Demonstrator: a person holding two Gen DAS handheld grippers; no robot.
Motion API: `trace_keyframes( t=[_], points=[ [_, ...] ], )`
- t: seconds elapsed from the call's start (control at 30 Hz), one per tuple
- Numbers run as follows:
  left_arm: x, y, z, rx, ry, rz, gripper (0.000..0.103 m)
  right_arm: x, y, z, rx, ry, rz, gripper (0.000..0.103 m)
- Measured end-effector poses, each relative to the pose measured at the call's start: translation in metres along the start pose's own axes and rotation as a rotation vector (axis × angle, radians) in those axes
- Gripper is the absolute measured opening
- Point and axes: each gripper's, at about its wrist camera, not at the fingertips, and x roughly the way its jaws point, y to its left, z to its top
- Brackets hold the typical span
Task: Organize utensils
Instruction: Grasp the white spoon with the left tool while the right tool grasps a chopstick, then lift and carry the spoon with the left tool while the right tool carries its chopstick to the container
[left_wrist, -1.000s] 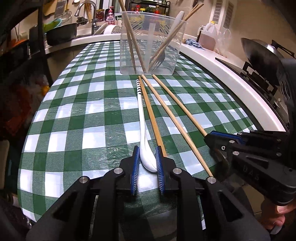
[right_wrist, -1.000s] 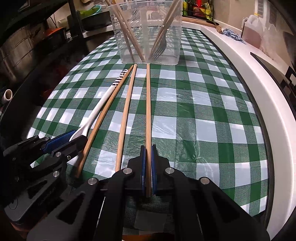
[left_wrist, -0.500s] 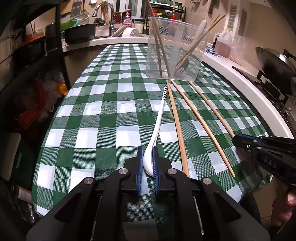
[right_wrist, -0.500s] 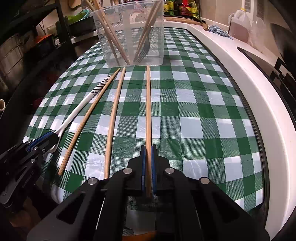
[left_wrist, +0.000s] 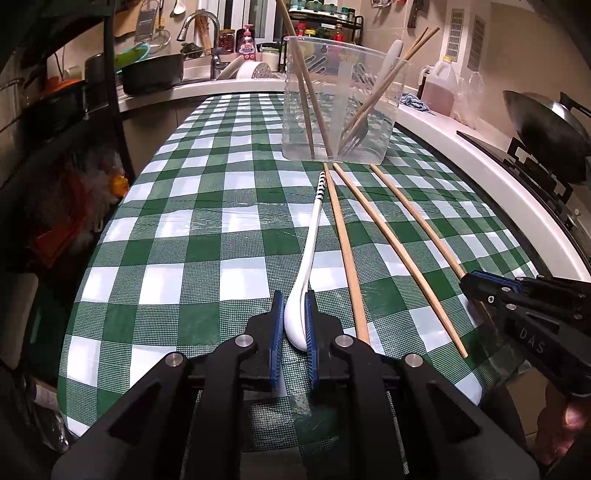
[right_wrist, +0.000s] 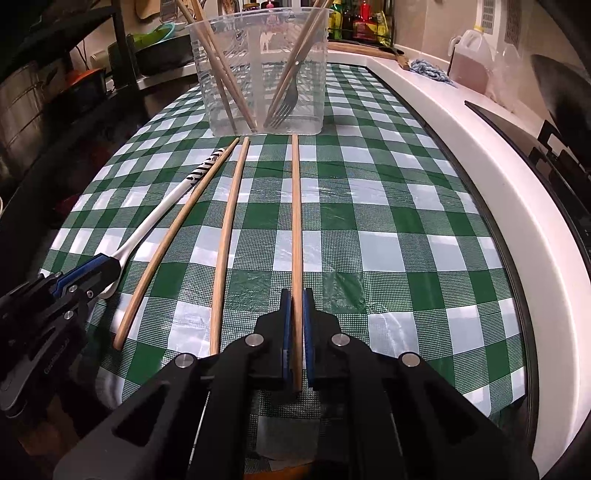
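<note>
Wooden chopstick (right_wrist: 296, 236) clamped in R jaws, L jaws on white spoon (left_wrist: 300, 314), clear tub (left_wrist: 340, 107) ahead.

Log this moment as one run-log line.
left hand-held gripper: shut on white spoon | right hand-held gripper: shut on chopstick | both utensils on tablecloth

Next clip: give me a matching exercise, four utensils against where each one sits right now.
Things:
1. white long-handled spoon
2. rightmost wooden chopstick
3. metal fork
4. middle wooden chopstick

Places:
A. standing in the clear plastic container
B. clamped in the left gripper
C. lying loose on the checked tablecloth
D. clamped in the right gripper

Pairs: 1-B, 2-D, 3-A, 4-C
</note>
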Motion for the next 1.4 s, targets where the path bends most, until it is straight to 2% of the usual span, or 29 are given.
trace_keyframes(
  t=[0.07, 0.47, 1.07, 1.4],
  points=[
    [0.001, 0.0, -0.001, 0.006, 0.006, 0.0, 0.014, 0.0, 0.001, 0.0, -0.007, -0.006, -0.008, 0.007],
    [0.001, -0.003, -0.002, 0.022, 0.005, -0.009, 0.013, 0.0, 0.001, 0.0, -0.015, -0.009, -0.012, 0.006],
    [0.0, -0.012, -0.005, 0.086, -0.021, 0.024, 0.014, -0.002, 0.005, -0.003, -0.023, -0.018, -0.033, 0.007],
    [-0.005, -0.012, -0.006, 0.078, -0.038, 0.038, 0.013, -0.003, 0.004, -0.002, -0.007, -0.01, -0.012, 0.006]
  ],
)
